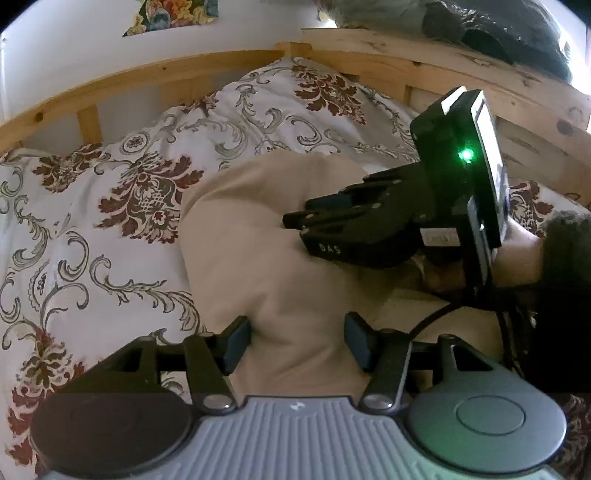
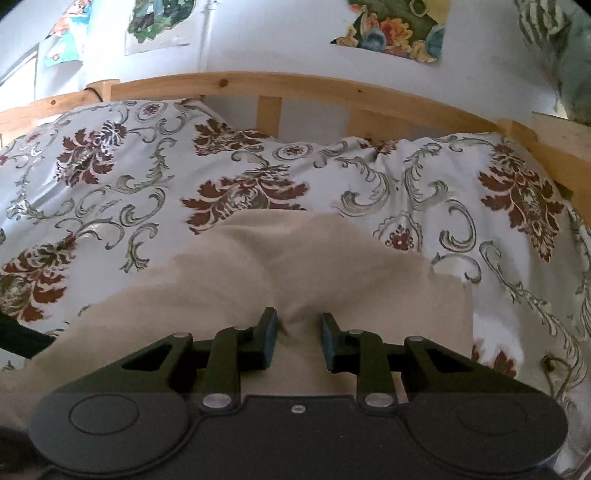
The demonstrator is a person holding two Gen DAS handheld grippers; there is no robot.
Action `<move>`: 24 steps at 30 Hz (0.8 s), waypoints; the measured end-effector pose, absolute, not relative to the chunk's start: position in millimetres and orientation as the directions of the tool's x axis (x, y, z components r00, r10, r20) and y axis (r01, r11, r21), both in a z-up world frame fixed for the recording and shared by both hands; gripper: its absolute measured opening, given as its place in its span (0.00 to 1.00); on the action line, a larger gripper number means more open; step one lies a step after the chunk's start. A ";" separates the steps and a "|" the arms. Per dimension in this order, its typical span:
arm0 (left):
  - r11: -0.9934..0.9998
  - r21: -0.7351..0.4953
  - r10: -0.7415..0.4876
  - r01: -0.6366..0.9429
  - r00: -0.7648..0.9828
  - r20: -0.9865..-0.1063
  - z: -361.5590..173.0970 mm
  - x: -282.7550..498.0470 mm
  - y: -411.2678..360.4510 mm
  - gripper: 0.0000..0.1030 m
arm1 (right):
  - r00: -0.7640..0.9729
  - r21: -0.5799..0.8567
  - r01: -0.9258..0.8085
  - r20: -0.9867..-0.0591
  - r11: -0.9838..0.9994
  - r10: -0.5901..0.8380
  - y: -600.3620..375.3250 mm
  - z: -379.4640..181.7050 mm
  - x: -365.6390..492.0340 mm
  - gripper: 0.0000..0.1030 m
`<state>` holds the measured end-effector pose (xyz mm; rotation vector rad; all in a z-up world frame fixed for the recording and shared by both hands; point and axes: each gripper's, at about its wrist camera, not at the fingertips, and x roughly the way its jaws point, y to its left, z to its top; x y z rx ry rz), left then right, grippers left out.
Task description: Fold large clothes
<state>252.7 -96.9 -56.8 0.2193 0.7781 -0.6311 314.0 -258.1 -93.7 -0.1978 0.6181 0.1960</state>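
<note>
Both tongs work over a beige garment [image 1: 258, 236] that lies bunched on a bed. Left tongs [image 1: 297, 343], seen from their own camera, stand fairly wide apart, with a raised hump of the beige cloth rising between the two fingers; the cloth fills the gap and brushes the inner face of each pad, but whether the pads actually press on it cannot be told. Right tongs [image 2: 298, 341] stand partly open, narrower than the left pair, and a small pinched ridge of the same cloth sits in the gap, touching the left finger [image 2: 266, 339] while the right one stands just clear of it, so no firm grip shows.

From the left camera the right tongs [image 1: 295, 221] also appear from the side, reaching across the garment from the right, fingertips sunk into a dimple in the cloth. A person's hand [image 1: 517, 254] in a dark sleeve holds that tool, and a green light [image 1: 466, 153] glows on its body.

The garment lies on a white bedcover [image 2: 110, 206] printed with dark red flowers and grey scrolls, which surrounds it on the far side and both flanks. Beyond the garment runs a pale wooden bed rail [image 2: 295, 83], and behind that a white wall with colourful floral pictures [image 2: 399, 29].
</note>
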 end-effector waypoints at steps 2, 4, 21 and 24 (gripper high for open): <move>0.805 -0.056 -0.449 0.591 0.544 -0.709 -55.4 252.9 -95.2 0.63 | 0.806 -0.150 -0.232 -0.583 0.961 0.104 -254.9 -92.0 310.2 0.25; 0.812 -0.068 -0.449 0.579 0.547 -0.706 -53.7 251.7 -93.5 0.63 | 0.815 -0.158 -0.200 -0.574 0.967 0.075 -256.5 -77.4 300.5 0.26; 0.846 0.016 -0.359 0.532 0.593 -0.721 -54.3 247.1 -114.6 0.68 | 0.749 0.084 0.376 -0.614 0.923 -0.249 -343.3 -60.0 163.7 0.37; 0.851 -0.007 -0.368 0.526 0.586 -0.722 -52.6 248.3 -112.3 0.68 | 0.803 -0.017 0.316 -0.527 0.949 -0.277 -327.2 -52.4 164.3 0.14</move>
